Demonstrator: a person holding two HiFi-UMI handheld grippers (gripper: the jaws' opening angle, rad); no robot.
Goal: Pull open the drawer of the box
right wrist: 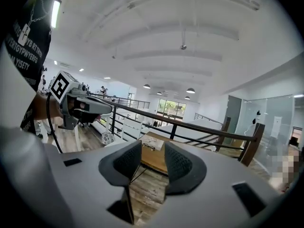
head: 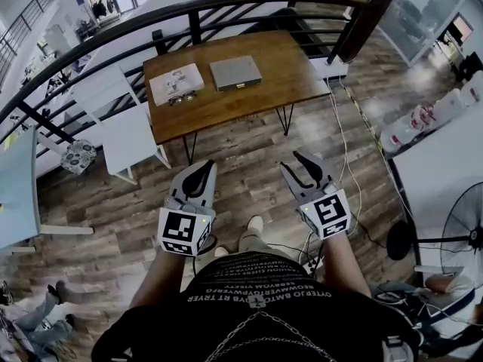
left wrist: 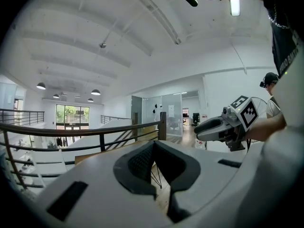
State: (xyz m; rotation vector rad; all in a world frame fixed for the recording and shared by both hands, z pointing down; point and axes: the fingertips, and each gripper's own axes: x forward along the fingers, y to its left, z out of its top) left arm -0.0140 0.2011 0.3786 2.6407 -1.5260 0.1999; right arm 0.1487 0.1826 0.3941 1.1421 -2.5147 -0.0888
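A flat grey box (head: 235, 72) with a small handle on its near face lies on the wooden table (head: 226, 104), beside a white box (head: 176, 84). Both grippers hang in the air over the floor, well short of the table. My left gripper (head: 198, 178) has its tips touching and nothing in them; in its own view the jaws meet at the left gripper (left wrist: 154, 143). My right gripper (head: 306, 170) stands open and empty. In its own view the right gripper (right wrist: 152, 144) frames the table (right wrist: 153, 159) through the gap between its pads.
A black railing (head: 226, 10) curves behind the table. White tables and chairs (head: 128, 138) stand to the left. Cables (head: 343, 149) trail over the wood floor at the right, near a white tabletop (head: 445, 172) and a fan (head: 464, 236).
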